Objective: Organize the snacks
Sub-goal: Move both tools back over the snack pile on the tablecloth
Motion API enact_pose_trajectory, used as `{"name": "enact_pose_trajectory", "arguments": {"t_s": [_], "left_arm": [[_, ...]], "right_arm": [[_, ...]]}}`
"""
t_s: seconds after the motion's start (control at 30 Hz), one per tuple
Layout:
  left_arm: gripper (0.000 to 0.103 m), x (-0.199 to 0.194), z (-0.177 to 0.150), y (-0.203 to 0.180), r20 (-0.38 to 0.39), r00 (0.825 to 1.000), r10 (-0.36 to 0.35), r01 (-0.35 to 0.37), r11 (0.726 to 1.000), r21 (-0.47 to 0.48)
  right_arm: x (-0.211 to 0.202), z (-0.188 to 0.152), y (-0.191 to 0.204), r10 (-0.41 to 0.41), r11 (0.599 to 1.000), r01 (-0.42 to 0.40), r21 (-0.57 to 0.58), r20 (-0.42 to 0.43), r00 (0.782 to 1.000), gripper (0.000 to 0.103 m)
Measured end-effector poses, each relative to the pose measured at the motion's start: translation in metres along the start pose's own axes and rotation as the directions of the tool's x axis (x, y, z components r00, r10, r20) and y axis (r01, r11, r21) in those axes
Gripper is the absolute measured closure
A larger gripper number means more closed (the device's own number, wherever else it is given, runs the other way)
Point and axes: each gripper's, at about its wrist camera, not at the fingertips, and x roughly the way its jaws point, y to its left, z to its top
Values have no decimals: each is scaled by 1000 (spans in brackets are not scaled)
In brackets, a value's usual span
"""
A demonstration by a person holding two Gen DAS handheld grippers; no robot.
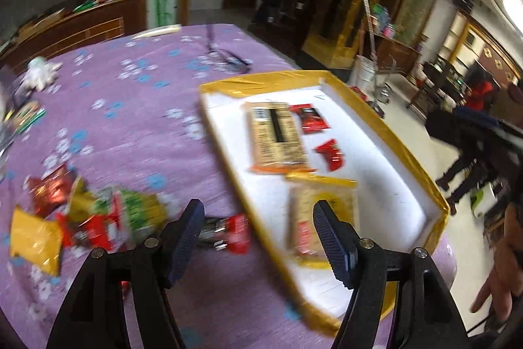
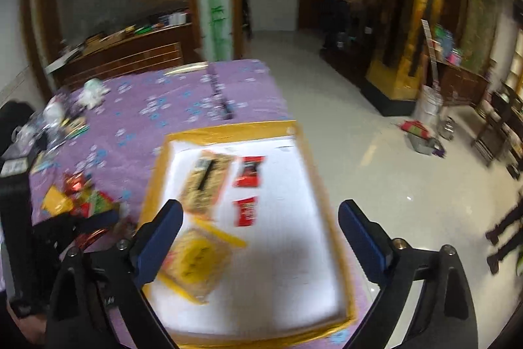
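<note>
A shallow white tray with a yellow rim (image 1: 405, 152) (image 2: 307, 159) lies on the purple tablecloth. In it are a tan cracker packet (image 1: 278, 139) (image 2: 206, 182), two small red packets (image 1: 310, 118) (image 1: 331, 154) (image 2: 248, 172) (image 2: 245, 211) and a yellow packet (image 1: 313, 218) (image 2: 196, 260). A pile of loose snacks (image 1: 91, 211) (image 2: 78, 198) lies left of the tray. My left gripper (image 1: 258, 228) is open and empty above the tray's left rim, near a red packet (image 1: 235, 233). My right gripper (image 2: 261, 234) is open and empty above the tray.
The purple floral tablecloth (image 1: 130, 107) (image 2: 183, 97) also carries a white crumpled thing (image 1: 41, 72) (image 2: 93, 92), clutter at the left edge (image 1: 19, 120) and a dark cord (image 1: 225, 54). Right of the table is a drop to the tiled floor (image 2: 376, 172). People stand at the far right (image 1: 470, 133).
</note>
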Motion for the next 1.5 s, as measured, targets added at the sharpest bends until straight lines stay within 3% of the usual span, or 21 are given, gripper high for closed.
{"name": "enact_pose_trajectory", "arguments": {"t_s": [0.13, 0.2, 0.23, 0.33, 0.47, 0.57, 0.63, 0.8, 0.97, 1.0, 1.07, 1.13, 1.3, 1.5], "left_arm": [[31, -11, -8, 31, 2, 999, 37, -37, 998, -52], [31, -18, -12, 54, -2, 998, 69, -69, 994, -83], [31, -20, -14, 63, -3, 997, 83, -83, 992, -95], [31, -27, -13, 106, -10, 987, 161, -161, 976, -148], [32, -22, -1, 167, -38, 966, 254, -256, 945, -203], [44, -13, 4, 209, -80, 965, 251, -263, 926, -270], [46, -7, 2, 223, -110, 966, 233, -255, 922, -290], [50, -6, -15, 215, -137, 977, 161, -193, 944, -269], [50, -21, -51, 178, -153, 984, 90, -122, 970, -211], [49, -26, -59, 169, -155, 984, 88, -117, 975, -188], [34, -36, -73, 152, -150, 988, 43, -68, 985, -162], [32, -47, -85, 139, -152, 988, 6, -28, 989, -145], [32, -83, -102, 132, -81, 997, 1, -16, 983, -184], [32, -95, -106, 141, -87, 995, 45, -66, 963, -261]], "right_arm": [[2, -4, 33, 80, 995, -82, -63, -39, 996, 13], [10, -7, 46, 186, 980, -192, -42, -119, 975, 13], [12, -8, 50, 199, 978, -206, -37, -142, 970, 13], [21, -17, 61, 202, 977, -213, -30, -211, 956, 19], [23, -28, 63, 185, 981, -192, -4, -245, 952, 19], [26, -31, 63, 183, 983, -184, 21, -267, 946, 19], [27, -32, 65, 185, 983, -184, 29, -269, 945, 19], [25, -31, 77, 201, 979, -204, 16, -260, 944, 19], [23, -29, 88, 215, 975, -224, -4, -254, 943, 19], [23, -29, 90, 217, 974, -226, -7, -255, 942, 19], [24, -29, 93, 228, 971, -239, -11, -259, 939, 19], [24, -29, 96, 230, 970, -242, -15, -260, 938, 19], [27, -29, 104, 248, 964, -265, -28, -269, 931, 19], [28, -32, 121, 264, 951, -298, -80, -287, 921, 19]]}}
